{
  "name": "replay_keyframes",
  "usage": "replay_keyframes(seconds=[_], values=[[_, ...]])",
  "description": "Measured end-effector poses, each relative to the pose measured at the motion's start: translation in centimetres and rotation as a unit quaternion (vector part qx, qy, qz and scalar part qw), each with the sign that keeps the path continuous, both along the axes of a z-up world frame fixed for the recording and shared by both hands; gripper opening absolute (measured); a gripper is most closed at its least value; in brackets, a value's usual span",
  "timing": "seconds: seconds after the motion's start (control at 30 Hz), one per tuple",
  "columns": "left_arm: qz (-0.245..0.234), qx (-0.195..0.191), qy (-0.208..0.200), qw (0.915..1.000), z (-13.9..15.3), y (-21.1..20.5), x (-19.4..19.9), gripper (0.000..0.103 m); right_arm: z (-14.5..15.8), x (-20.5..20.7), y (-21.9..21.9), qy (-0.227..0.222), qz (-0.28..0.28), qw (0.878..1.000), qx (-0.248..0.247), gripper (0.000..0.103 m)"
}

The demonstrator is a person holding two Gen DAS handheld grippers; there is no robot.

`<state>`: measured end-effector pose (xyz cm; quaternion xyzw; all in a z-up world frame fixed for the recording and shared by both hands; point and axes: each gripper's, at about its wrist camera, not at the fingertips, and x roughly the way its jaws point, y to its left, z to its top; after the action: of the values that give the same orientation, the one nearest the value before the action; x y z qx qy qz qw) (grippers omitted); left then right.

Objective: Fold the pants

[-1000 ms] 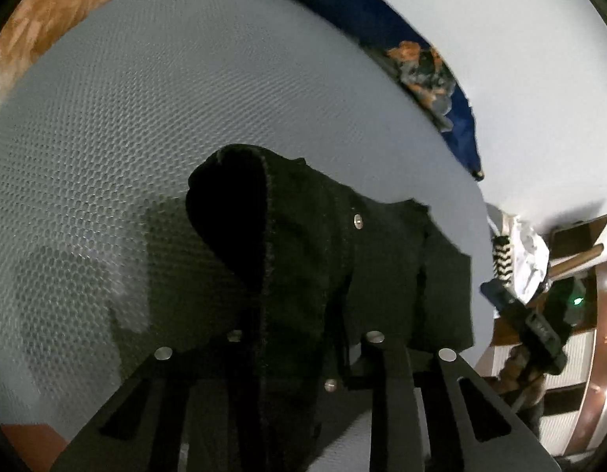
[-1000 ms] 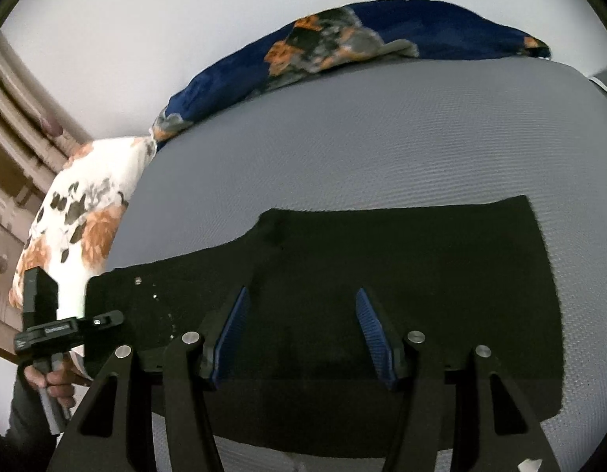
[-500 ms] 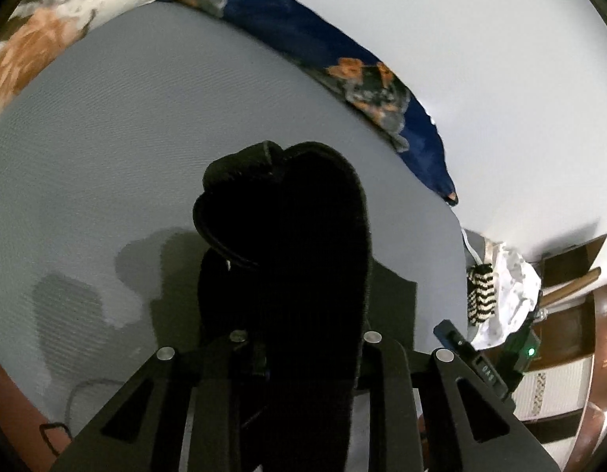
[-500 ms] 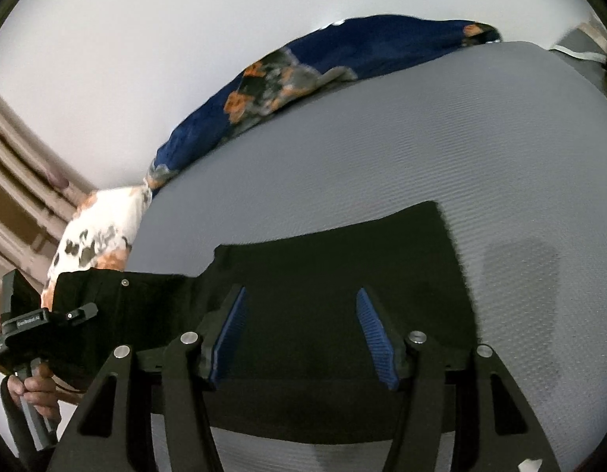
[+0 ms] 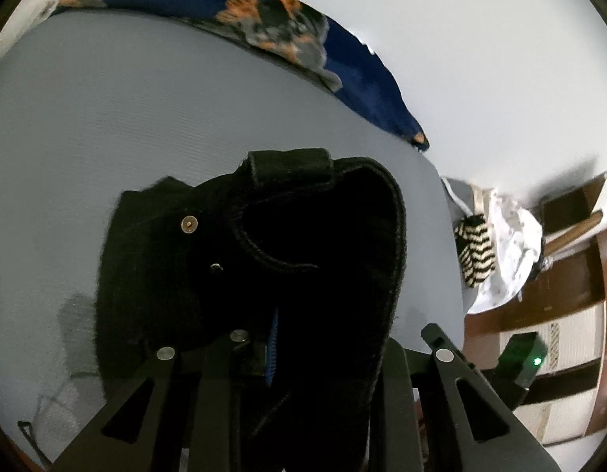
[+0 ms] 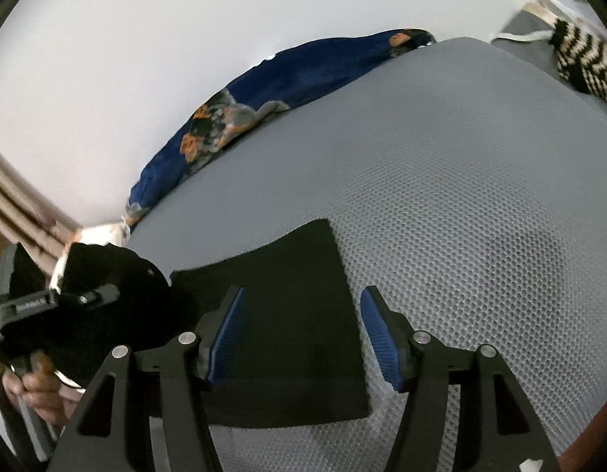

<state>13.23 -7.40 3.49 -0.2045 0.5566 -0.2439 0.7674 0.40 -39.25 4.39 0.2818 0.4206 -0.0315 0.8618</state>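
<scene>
The black pants [image 6: 287, 306] lie on the grey mesh bed surface [image 6: 460, 196], legs flat under my right gripper. My left gripper [image 5: 299, 354] is shut on the waistband end of the pants [image 5: 264, 267], which is lifted and draped over its fingers, hiding them; metal rivets show on the cloth. In the right wrist view the lifted waist [image 6: 118, 299] hangs at the far left with the left gripper's handle. My right gripper [image 6: 301, 334] is open, its blue pads [image 6: 376, 338] apart, above the leg hems, touching nothing.
A navy floral blanket [image 6: 287, 90] lies along the bed's far edge by the white wall. A black-and-white striped cloth [image 5: 474, 251] and white laundry [image 5: 508, 244] sit past the bed's right end. Wooden furniture [image 5: 571, 299] stands beyond.
My left gripper has carried the waistband up and toward the leg hems, doubling the pants over. The flat part under my right gripper looks shorter. The right gripper stays open.
</scene>
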Motion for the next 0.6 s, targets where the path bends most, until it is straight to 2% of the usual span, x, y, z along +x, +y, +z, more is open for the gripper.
replay_keyframes(seconds=[0.13,0.4,0.5,0.6], values=[[-0.006,0.018,-0.001,0.9998,-1.3,-2.8,-0.1,0.022,-0.4,-0.1,-0.9,-0.002,-0.007,1.000,0.006,0.059],[-0.013,0.063,-0.011,0.9979,-3.5,-5.6,-0.2,0.023,-0.5,-0.5,-1.7,-0.007,-0.006,1.000,0.028,0.059],[-0.017,0.079,-0.014,0.9966,-3.9,-6.4,-0.4,0.025,-0.2,-0.6,-1.6,-0.011,-0.004,1.000,0.022,0.059],[-0.024,0.091,-0.021,0.9953,-3.9,-7.1,-0.7,0.031,-0.2,-0.5,-1.4,-0.009,-0.001,1.000,0.020,0.059]])
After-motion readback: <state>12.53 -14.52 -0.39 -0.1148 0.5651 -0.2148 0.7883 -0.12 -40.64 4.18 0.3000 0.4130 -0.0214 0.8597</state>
